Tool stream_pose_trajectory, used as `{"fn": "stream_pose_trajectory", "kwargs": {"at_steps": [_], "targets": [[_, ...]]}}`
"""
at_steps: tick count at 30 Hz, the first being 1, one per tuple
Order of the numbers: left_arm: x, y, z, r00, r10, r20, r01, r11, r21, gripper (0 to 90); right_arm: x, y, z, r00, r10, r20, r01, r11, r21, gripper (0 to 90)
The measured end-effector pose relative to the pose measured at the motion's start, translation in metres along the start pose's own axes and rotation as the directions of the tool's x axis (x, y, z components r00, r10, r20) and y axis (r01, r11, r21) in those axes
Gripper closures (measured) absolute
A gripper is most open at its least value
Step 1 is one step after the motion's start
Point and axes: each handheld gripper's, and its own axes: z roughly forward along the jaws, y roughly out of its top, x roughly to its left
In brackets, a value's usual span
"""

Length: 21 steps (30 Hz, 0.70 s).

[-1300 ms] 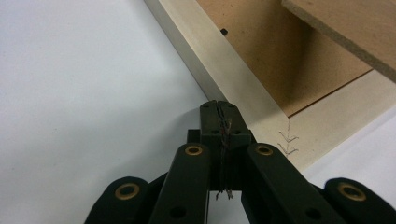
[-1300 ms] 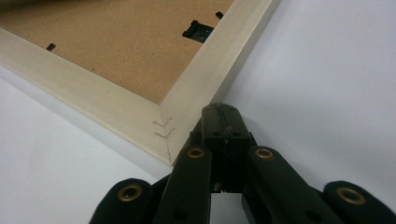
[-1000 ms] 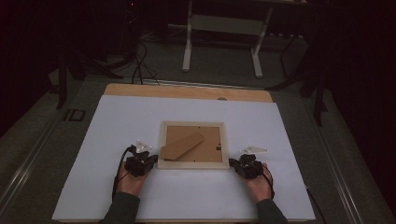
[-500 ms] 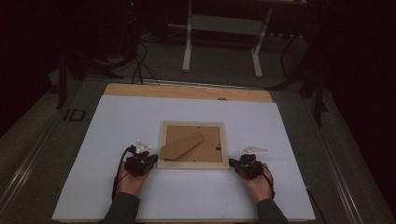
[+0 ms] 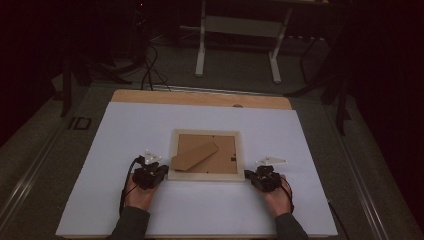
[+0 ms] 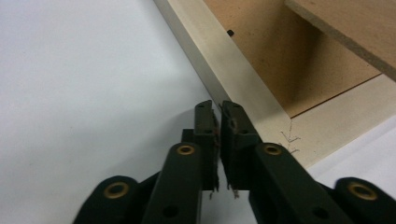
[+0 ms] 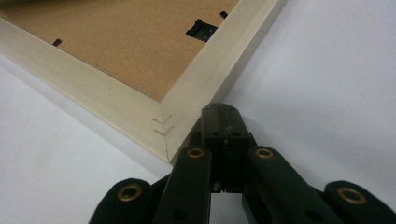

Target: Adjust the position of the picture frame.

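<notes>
We work on a white sheet-covered table [image 5: 200, 120], and in the middle of its near half lies the pale wooden picture frame [image 5: 206, 174], face down, its brown fibreboard backing [image 5: 220, 155] up and a loose brown board stand [image 5: 195, 155] lying slanted across it. Our grippers flank the frame's near corners: the left gripper [image 6: 217, 114] sits at the near left corner, its black jaws parted by only a thin slit after just easing open, nothing between them, one tip just touching the outer edge of the rail. The right gripper [image 7: 223, 116] sits just outside the near right corner, jaws pressed fully together and empty, its nose against or just beside the mitred joint. We judge the step to be getting hold of the frame at both corners, so we want each pair of jaws opened wide enough to straddle a rail before closing. It pays to bite the rail squarely, away from the small black turn clip [image 7: 201, 30], and to close both sides evenly so the frame does not skid on the smooth sheet or tip the stand.
</notes>
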Motion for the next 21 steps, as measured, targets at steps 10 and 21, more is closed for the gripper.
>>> {"fn": "stream_pose_trajectory", "kwargs": {"at_steps": [10,21], "targets": [[0.007,0.009,-0.029,0.9993,-0.038,0.006,0.038,0.9969,-0.069,78.7,0.001,0.003,-0.003,0.9991,-0.034,0.024,0.034,0.999,-0.003,87.2],[0.007,0.043,-0.061,0.9922,0.043,0.117,-0.028,0.9909,-0.132,58.5,-0.004,0.012,-0.021,0.9989,-0.037,0.028,0.039,0.996,-0.075,76.8]]}}
